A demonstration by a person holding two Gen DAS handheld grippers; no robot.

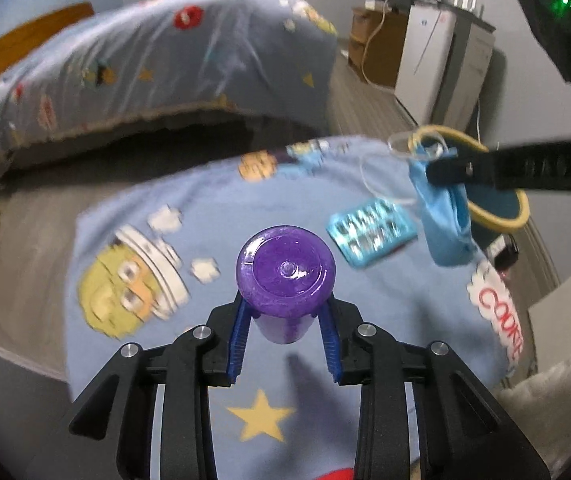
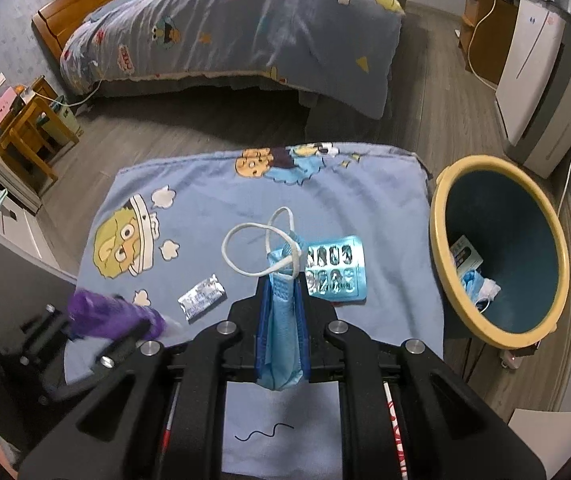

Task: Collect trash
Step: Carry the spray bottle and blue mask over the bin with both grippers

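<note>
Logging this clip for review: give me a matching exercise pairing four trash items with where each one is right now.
Items:
1. purple bottle
2. blue face mask
3. blister pack
4. silver foil wrapper

Places:
A. lying on the cloth, beside the mask
B. clamped in the right gripper
C. lying on the cloth, near the bottle
D. clamped in the left gripper

Pairs: 1-D, 2-B, 3-A, 4-C

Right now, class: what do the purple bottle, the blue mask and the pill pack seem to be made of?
Purple bottle: looks like translucent glossy plastic, with a moulded ring and nub on its base.
Blue mask: probably soft non-woven fabric, matte and pleated, with white cord loops.
Pill pack: seemingly foil-backed blister plastic, with shiny raised pockets.
</note>
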